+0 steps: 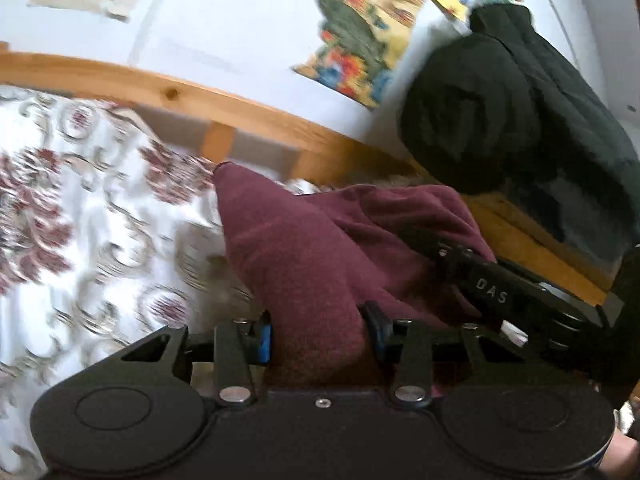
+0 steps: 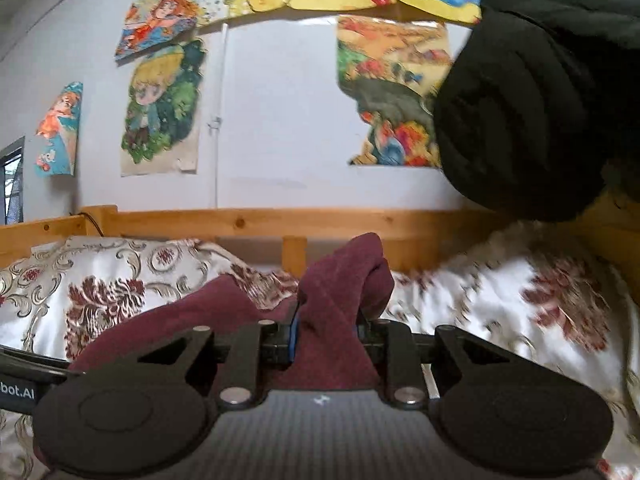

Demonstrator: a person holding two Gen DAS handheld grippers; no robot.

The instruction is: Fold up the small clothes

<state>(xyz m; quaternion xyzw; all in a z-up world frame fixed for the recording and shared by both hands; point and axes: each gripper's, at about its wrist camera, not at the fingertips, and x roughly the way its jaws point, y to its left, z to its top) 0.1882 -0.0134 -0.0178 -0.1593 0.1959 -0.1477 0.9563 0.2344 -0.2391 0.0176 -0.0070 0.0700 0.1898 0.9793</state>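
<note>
A maroon knit garment point(image 1: 316, 248) is held up over the bed by both grippers. My left gripper point(image 1: 320, 334) is shut on a bunched part of it; the cloth rises in a peak ahead of the jaws. The right gripper's body point(image 1: 520, 292) shows at the right of the left wrist view, under the cloth. In the right wrist view my right gripper point(image 2: 328, 340) is shut on another fold of the maroon garment point(image 2: 340, 280), which trails left and down over the bedspread.
The bed has a white bedspread with maroon floral print point(image 2: 120, 288) and a wooden headboard rail point(image 2: 260, 222). A dark rolled garment point(image 2: 532, 92) hangs at the right; it also shows in the left wrist view point(image 1: 500, 120). Colourful drawings point(image 2: 160, 108) hang on the white wall.
</note>
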